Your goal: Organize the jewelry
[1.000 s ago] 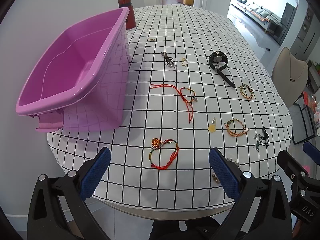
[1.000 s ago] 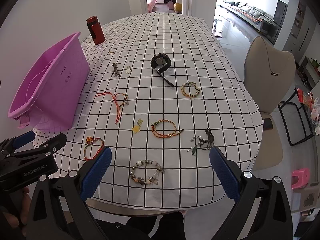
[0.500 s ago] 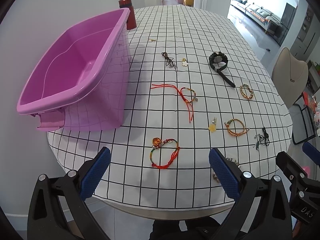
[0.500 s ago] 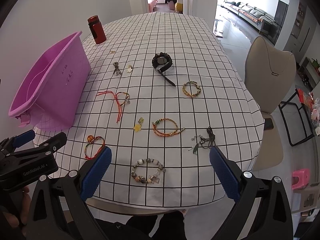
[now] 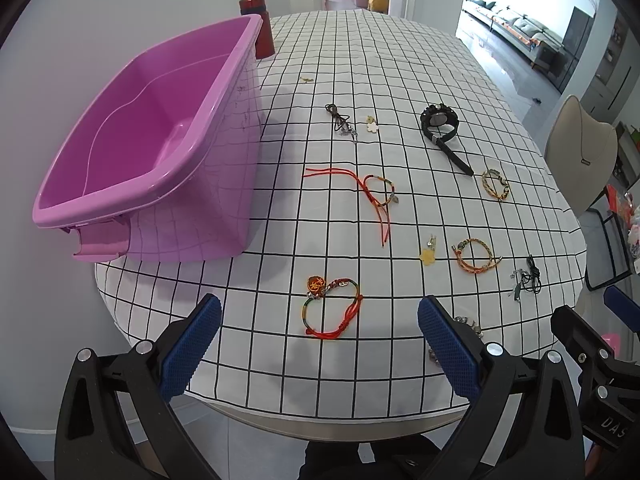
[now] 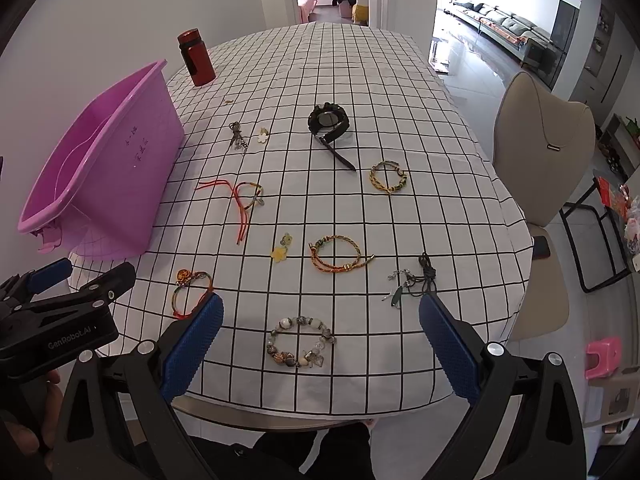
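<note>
Hovering wide-open at the near edge: left gripper (image 5: 319, 330) over red cord bracelet (image 5: 331, 307), right gripper (image 6: 320, 330) over beaded bracelet (image 6: 300, 342); probably needing descent, then carrying to purple bin (image 5: 132, 184).

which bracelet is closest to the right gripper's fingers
The chunky beaded bracelet of grey and clear stones, lying between the right gripper fingers near the table edge; the other bracelets are woven cord and lie farther off.

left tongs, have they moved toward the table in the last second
Yes, slightly. In the left wrist view the pink bin and the red cord bracelet sit a touch lower than a second ago, so the left tongs eased forward.
</note>
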Tool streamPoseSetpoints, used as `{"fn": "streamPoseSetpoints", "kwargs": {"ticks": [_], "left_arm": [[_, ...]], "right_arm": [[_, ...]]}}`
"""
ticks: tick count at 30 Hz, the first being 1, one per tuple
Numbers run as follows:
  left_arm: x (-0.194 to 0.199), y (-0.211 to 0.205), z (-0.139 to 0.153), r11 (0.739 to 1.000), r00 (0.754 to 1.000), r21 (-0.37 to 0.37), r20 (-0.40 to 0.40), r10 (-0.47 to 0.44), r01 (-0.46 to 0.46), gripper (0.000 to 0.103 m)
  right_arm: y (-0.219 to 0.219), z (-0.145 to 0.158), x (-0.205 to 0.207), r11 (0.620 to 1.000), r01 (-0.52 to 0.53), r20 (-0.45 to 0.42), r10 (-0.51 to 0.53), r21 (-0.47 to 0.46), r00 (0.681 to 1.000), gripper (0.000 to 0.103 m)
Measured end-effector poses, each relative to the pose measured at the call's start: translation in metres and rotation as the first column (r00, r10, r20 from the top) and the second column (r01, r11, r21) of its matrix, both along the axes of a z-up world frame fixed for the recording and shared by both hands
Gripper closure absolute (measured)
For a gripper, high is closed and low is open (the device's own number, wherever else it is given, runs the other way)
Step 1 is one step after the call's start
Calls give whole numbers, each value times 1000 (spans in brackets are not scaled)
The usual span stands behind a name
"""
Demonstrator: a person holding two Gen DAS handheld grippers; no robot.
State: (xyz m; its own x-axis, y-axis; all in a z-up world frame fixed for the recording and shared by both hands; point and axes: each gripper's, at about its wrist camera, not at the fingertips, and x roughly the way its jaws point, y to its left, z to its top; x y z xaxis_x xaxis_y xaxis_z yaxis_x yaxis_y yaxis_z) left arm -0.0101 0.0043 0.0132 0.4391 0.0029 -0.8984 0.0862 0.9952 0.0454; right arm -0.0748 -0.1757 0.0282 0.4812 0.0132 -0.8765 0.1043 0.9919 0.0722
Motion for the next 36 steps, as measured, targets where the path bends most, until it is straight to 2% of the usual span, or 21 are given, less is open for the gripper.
{"fn": "streamPoseSetpoints", "kwargs": {"ticks": [15, 23, 30, 36], "left_arm": [[1, 17, -11, 1000, 1000, -20, -10, -18, 18, 6], [-10, 28, -48, 997, 997, -36, -24, -68, 67, 6], [-11, 32, -77, 998, 998, -27, -13, -57, 57, 7], [-15, 25, -100, 999, 998, -15, 43, -38, 38, 7]], "right_arm": [[10, -6, -10, 1000, 5, 21, -6, 14, 1000, 9], [13, -47, -42, 999, 40, -11, -40, -2, 999, 9], [6, -82, -52, 999, 38, -24, -38, -5, 999, 9], [-2, -106, -46, 1000, 3, 25, -3, -12, 1000, 9]]}}
